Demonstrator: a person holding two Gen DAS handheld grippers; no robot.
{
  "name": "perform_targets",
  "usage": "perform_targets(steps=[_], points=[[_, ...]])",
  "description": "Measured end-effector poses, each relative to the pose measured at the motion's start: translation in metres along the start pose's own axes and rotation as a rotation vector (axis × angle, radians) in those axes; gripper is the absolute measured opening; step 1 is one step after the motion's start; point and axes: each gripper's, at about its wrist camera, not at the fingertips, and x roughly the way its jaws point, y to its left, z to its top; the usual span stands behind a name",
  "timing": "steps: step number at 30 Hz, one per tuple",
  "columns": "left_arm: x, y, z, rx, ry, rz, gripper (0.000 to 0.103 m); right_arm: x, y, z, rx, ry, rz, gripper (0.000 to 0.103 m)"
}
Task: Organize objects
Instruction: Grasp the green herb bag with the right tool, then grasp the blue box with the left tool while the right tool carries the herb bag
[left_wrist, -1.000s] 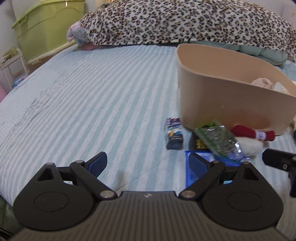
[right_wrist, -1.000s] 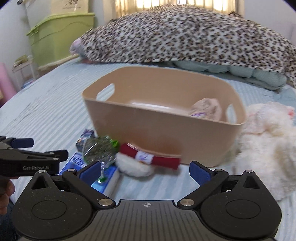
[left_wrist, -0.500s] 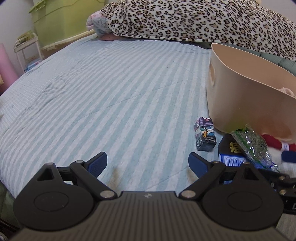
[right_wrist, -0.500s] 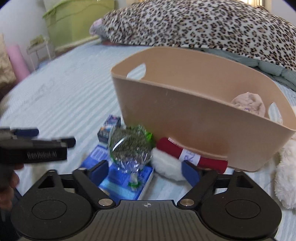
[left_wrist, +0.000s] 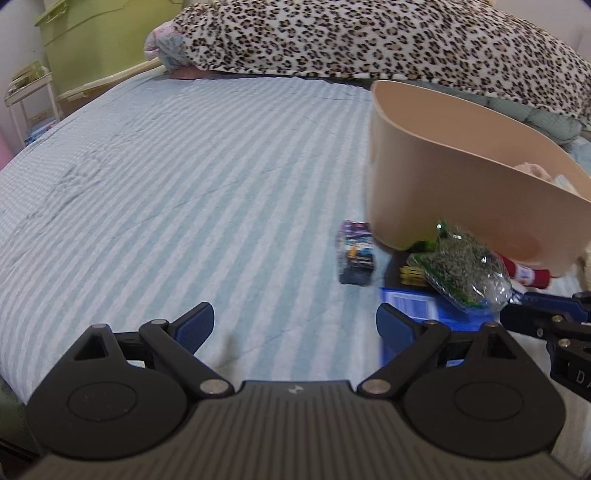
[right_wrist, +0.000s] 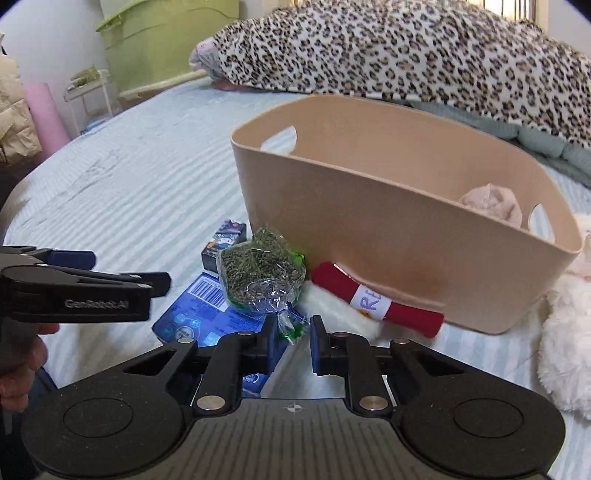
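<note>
A beige basket (right_wrist: 388, 236) (left_wrist: 443, 184) stands on the striped bed and holds a pale cloth (right_wrist: 491, 201). In front of it lie a clear bag of green bits (right_wrist: 260, 275) (left_wrist: 465, 269), a blue box (right_wrist: 207, 314) (left_wrist: 413, 306), a small dark box (right_wrist: 223, 245) (left_wrist: 354, 253) and a red-and-white item (right_wrist: 373, 302). My right gripper (right_wrist: 291, 338) has its jaws nearly closed around the bag's knotted end. My left gripper (left_wrist: 295, 325) is open and empty over the bedsheet, left of the pile; it also shows in the right wrist view (right_wrist: 122, 273).
A leopard-print duvet (right_wrist: 406, 55) lies along the back of the bed. A white fluffy item (right_wrist: 565, 332) lies right of the basket. A green storage bin (left_wrist: 92, 44) and a small shelf (left_wrist: 29, 96) stand beyond the bed's left edge.
My right gripper has moved left and forward and narrowed from wide open to close around the bag's knotted end. The left gripper has shifted a little and stays open.
</note>
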Motion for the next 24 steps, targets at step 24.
perform_targets(steps=[24], points=[[0.022,-0.079,-0.009,0.054,0.132,-0.141,0.097,-0.053,-0.061,-0.013,0.13,-0.11,-0.051,0.016]])
